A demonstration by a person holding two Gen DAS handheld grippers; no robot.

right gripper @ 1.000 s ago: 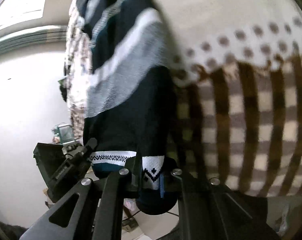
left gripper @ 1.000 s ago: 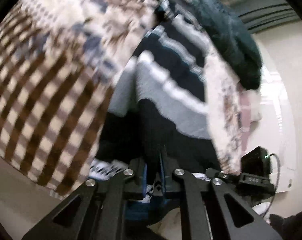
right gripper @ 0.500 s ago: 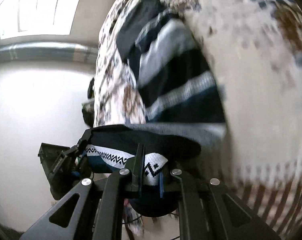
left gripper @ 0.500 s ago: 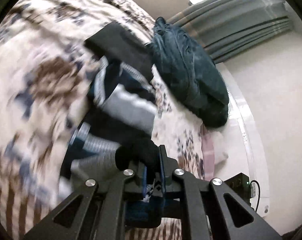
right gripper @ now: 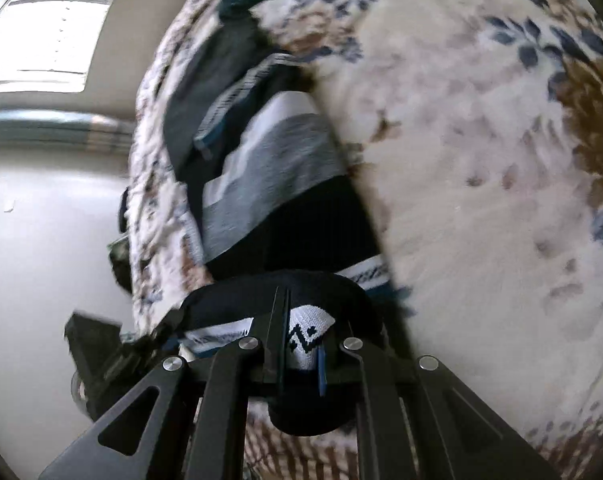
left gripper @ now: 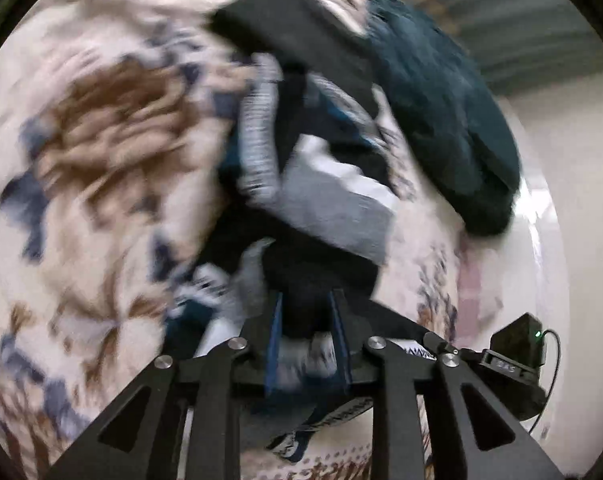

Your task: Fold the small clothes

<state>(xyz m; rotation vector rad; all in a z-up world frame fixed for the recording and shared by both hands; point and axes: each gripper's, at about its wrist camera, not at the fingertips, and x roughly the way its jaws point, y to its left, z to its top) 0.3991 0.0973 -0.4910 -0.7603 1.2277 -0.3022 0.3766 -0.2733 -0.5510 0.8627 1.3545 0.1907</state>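
A knitted striped sweater (right gripper: pixel 277 184), soft and matt, lies on a fuzzy floral fleece blanket (right gripper: pixel 481 160). Beside the sweater, a dark teal garment (left gripper: pixel 441 120) looks plush. The gripper arms (right gripper: pixel 173 412) look matt black.

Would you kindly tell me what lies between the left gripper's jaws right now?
In the left wrist view, a dark fold of the striped garment sits between the opening jaws.

A striped knit garment (left gripper: pixel 329 200), banded in black, grey, white and dark blue with a white zigzag-patterned hem, is lying doubled over on a floral bedspread (left gripper: pixel 101 128). Its near folded edge (right gripper: pixel 277 292) is bunching up dark and rounded, the patterned hem showing just beneath it.
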